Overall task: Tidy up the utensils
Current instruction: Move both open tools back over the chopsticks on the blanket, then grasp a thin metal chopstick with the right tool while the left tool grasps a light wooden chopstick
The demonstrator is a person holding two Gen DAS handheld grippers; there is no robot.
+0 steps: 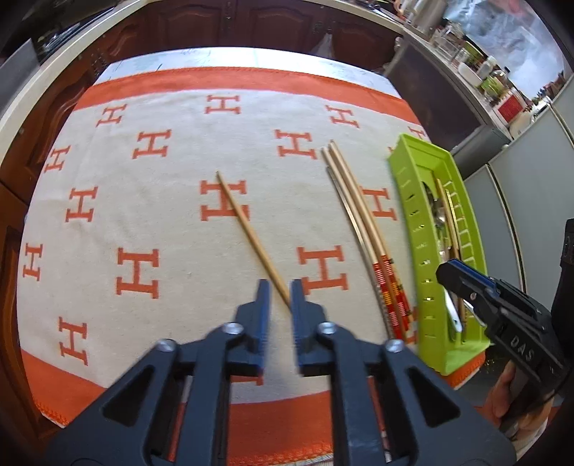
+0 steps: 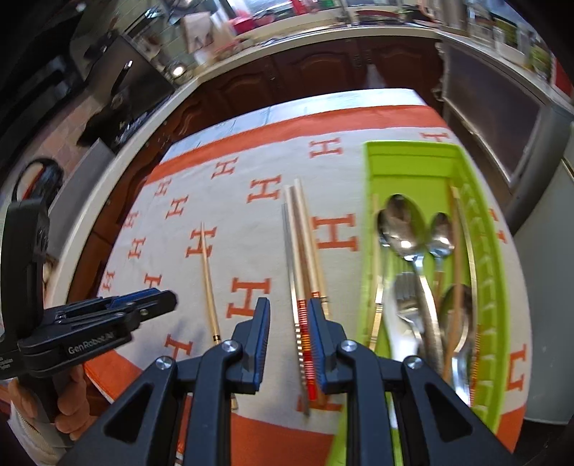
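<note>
A single bamboo chopstick (image 1: 247, 233) lies on the H-patterned cloth; its near end sits between the open fingers of my left gripper (image 1: 280, 290), untouched. It also shows in the right wrist view (image 2: 208, 283). A bundle of chopsticks with red-banded ends (image 1: 362, 229) lies left of the green utensil tray (image 1: 412, 222). My right gripper (image 2: 288, 308) is open above that bundle (image 2: 301, 258), near its banded ends. The tray (image 2: 373, 172) holds spoons (image 2: 401, 222), a fork (image 2: 409, 301) and chopsticks.
The orange and cream cloth (image 1: 150, 200) covers the table. My right gripper (image 1: 462, 279) hovers over the tray's near end in the left wrist view. Dark wooden cabinets (image 1: 229, 25) and a cluttered counter (image 1: 480, 68) stand behind the table.
</note>
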